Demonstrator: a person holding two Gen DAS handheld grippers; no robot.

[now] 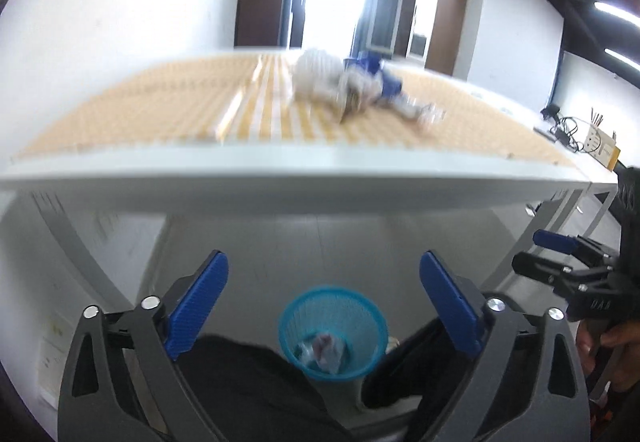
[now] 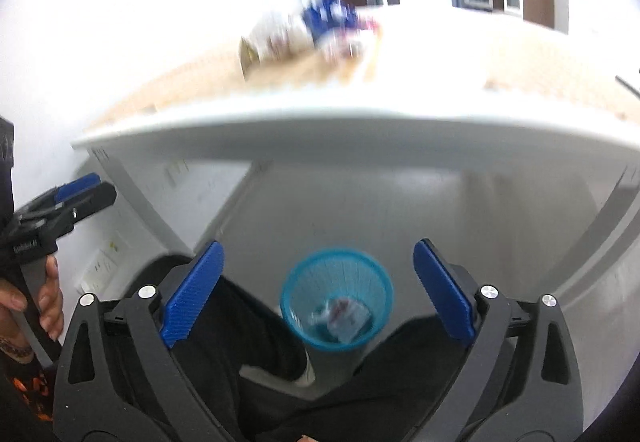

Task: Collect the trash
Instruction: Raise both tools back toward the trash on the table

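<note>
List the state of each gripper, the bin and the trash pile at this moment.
left gripper: open, nothing between the jaws.
right gripper: open, nothing between the jaws.
blue mesh bin: upright on the floor, some crumpled wrappers inside.
trash pile: lying on the table, not yet collected.

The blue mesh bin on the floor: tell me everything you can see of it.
The bin is a small round basket of turquoise mesh, plastic by its look, wider at the rim than at the base. It stands upright on the pale floor below the table edge, between the person's dark-clothed legs. Crumpled wrappers, whitish with some red, lie at its bottom. Neither gripper touches it.
</note>
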